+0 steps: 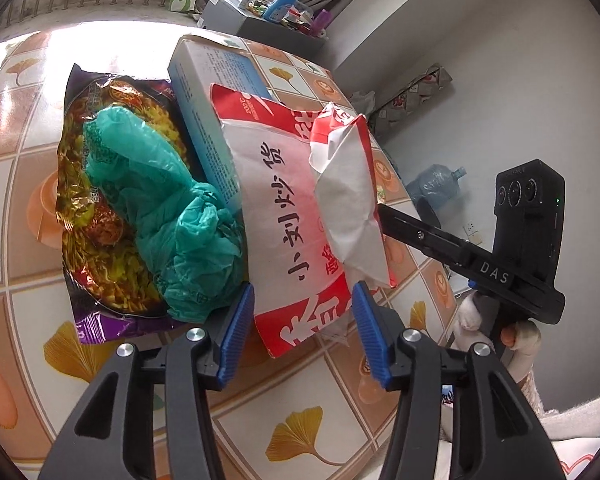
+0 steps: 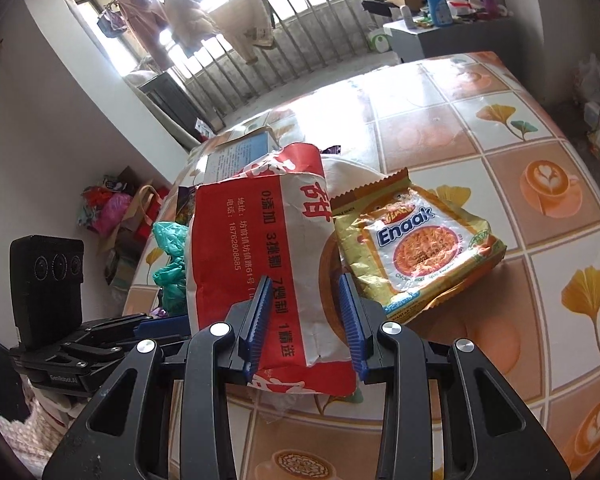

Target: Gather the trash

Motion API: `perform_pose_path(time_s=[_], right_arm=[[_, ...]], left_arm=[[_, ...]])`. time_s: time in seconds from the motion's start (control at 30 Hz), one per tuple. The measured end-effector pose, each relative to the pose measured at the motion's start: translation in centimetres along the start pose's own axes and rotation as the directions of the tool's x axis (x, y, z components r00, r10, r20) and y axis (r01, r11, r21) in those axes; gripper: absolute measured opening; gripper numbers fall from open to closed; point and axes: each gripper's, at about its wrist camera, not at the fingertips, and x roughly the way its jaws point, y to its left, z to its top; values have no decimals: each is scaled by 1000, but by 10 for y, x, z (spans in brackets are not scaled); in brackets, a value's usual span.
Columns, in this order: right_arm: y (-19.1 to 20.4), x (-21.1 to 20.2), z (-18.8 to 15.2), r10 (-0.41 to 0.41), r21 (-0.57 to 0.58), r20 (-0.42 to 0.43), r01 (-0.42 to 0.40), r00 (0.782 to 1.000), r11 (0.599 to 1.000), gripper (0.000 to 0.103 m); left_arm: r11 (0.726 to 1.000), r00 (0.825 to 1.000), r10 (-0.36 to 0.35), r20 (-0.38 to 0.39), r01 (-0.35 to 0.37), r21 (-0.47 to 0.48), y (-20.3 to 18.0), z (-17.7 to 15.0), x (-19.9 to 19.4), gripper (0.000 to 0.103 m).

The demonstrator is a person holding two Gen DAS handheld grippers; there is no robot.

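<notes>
Red-and-white paper bag (image 1: pixel 284 216), crumpled, black characters printed down its side

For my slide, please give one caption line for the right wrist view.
Right gripper fingers straddle a red-and-white paper bag beside a yellow Enaak noodle packet.

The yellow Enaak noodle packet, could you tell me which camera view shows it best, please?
The right wrist view: the yellow Enaak noodle packet lies in plain sight on the patterned tabletop, label readable. The left wrist view shows none of it.

Red-white paper bag (image 1: pixel 300 216) hides blue box's (image 1: pixel 208 120) near end.
</notes>
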Motion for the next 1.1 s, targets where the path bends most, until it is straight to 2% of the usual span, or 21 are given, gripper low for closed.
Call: perform_pose_path(time_s=[0.13, 0.2, 0.27, 0.33, 0.43, 0.5, 0.7, 0.9, 1.1], right_arm=[[-1, -1, 0, 6, 9, 1, -6, 1000, 1000, 34], [0, 1, 0, 11, 9, -2, -11, 1000, 1000, 34], [-1, 2, 0, 14, 10, -4, -14, 1000, 1000, 34], [-3, 2, 0, 17, 12, -5, -17, 1000, 1000, 34], [-8, 1, 0, 35, 27, -6, -35, 999, 999, 34], [-9, 1, -1, 45, 36, -6, -45, 999, 998, 34], [-7, -2, -4, 46, 19, 5, -46, 999, 999, 32], [1, -4, -8, 26, -37, 21, -25, 999, 999, 31], [11, -2, -13, 4, -109, 33, -1, 999, 994, 30]], left_arm=[[999, 1000, 28, 9, -29, 33, -3, 0, -1, 54], [999, 1000, 9, 7, -9, 33, -3, 0, -1, 55], [999, 999, -33, 10, 32, 23, -4, -1, -4, 55], [994, 993, -110, 31, 109, 19, -6, 0, -11, 56], [973, 970, -231, 76, 229, 33, -11, 2, -22, 57], [966, 962, -258, 84, 256, 36, -13, 5, -24, 57], [959, 956, -281, 89, 275, 75, -27, 13, -29, 58], [968, 966, -250, 63, 248, 39, -32, 27, -11, 58], [983, 981, -183, 65, 183, 6, -27, 29, -8, 58]])
